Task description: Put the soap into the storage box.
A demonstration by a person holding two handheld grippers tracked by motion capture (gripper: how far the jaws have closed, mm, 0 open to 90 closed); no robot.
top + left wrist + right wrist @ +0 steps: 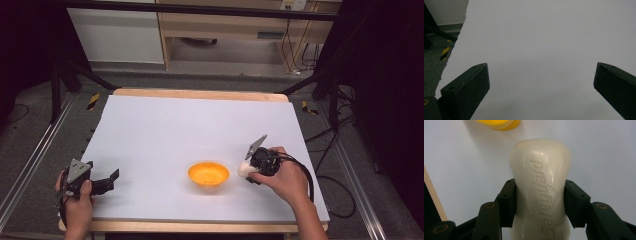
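- Cream soap bar [540, 187] sits closest to the lens in the right gripper view, pinched at its narrow waist between the two black jaws; its rounded end juts out past the jaw tips, and raised lettering runs along its face
- Beyond the jaw tips in that same view, the edge of an orange bowl [499, 123] shows at the top, just ahead of the soap's far end and apart from it; white table cover lies under both
- right gripper [248, 168] in the high view is held in the person's right hand [285, 180]; its jaws point toward the bowl [208, 173], with the pale soap [244, 169] between them, just beside the bowl's rim but not touching it; a grey three-cornered plate [255, 146] stands tilted on top of it
- left gripper [111, 180] rests at the near left edge of the table [165, 125], gripped by the left hand [77, 205]; its jaws are spread wide with nothing between them
- From the left gripper view, the two jaws rise well apart at either side; bare white surface [541, 50] lies between and beyond them; grey floor with a yellow-and-black striped strip [445, 53] shows off the table's edge, beyond the jaw on that view's left side
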